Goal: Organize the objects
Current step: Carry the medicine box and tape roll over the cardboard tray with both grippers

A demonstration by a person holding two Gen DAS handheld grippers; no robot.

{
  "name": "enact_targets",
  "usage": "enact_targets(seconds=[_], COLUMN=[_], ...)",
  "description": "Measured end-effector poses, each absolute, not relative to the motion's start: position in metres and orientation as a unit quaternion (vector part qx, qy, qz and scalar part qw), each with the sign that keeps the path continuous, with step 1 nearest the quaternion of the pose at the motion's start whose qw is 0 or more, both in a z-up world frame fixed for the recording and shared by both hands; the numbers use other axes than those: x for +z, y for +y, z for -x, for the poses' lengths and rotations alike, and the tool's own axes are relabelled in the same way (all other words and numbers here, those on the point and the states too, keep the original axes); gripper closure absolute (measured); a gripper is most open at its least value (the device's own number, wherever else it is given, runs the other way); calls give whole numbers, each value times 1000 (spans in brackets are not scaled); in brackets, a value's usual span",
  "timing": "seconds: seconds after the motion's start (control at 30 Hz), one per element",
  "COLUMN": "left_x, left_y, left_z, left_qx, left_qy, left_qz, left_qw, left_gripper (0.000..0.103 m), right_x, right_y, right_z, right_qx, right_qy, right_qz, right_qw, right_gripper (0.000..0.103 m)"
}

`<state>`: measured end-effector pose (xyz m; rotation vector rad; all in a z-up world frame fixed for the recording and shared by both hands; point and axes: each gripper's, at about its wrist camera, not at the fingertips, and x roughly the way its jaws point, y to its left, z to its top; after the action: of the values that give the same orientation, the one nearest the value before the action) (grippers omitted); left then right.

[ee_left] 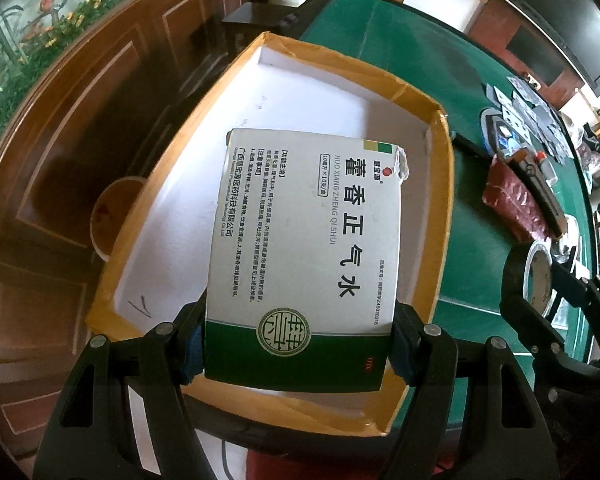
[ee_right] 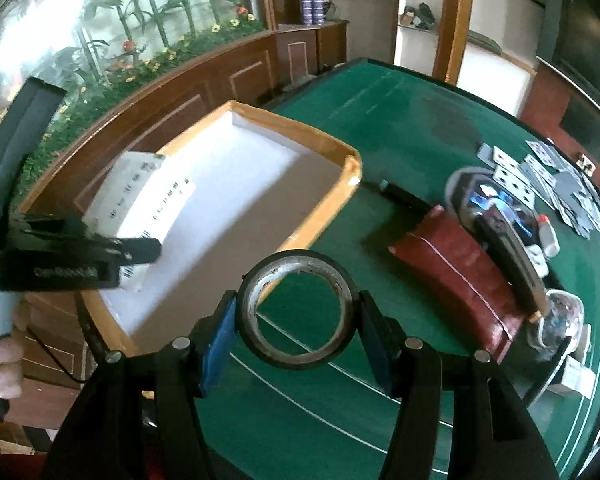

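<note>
Two grippers each held something: the left gripper (ee_left: 298, 344) clamped a white medicine box (ee_left: 300, 240) directly above the open tray (ee_left: 440, 200), its long axis along the tray's; the right gripper (ee_right: 296, 336) gripped a tape roll (ee_right: 296, 312) over green table (ee_right: 380, 120), the tray to its left

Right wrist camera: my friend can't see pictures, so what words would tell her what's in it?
The right gripper holds a black roll of tape between its fingers over a green table. To the left, the left gripper holds a white medicine box above an open yellow-rimmed box. Playing cards and a red packet lie to the right.
</note>
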<state>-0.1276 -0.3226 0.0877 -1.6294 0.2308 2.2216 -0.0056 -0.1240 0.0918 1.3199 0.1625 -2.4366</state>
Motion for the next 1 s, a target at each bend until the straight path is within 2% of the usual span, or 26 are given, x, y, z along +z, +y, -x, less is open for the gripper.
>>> enact_targets(seconds=[0.63, 1.0], left_x=[77, 52], left_y=[-359, -361], left_z=[147, 148], left_qx=[779, 766], left_qy=[90, 96], left_qz=[591, 605], left_qw=[189, 195], left_gripper=[31, 31], right_x=[93, 70], right_y=[-181, -192], right_z=[15, 34], right_qx=[-857, -840], right_qy=[43, 6], right_qz=[-464, -472], right_qw=[219, 266], right_gripper=[45, 45])
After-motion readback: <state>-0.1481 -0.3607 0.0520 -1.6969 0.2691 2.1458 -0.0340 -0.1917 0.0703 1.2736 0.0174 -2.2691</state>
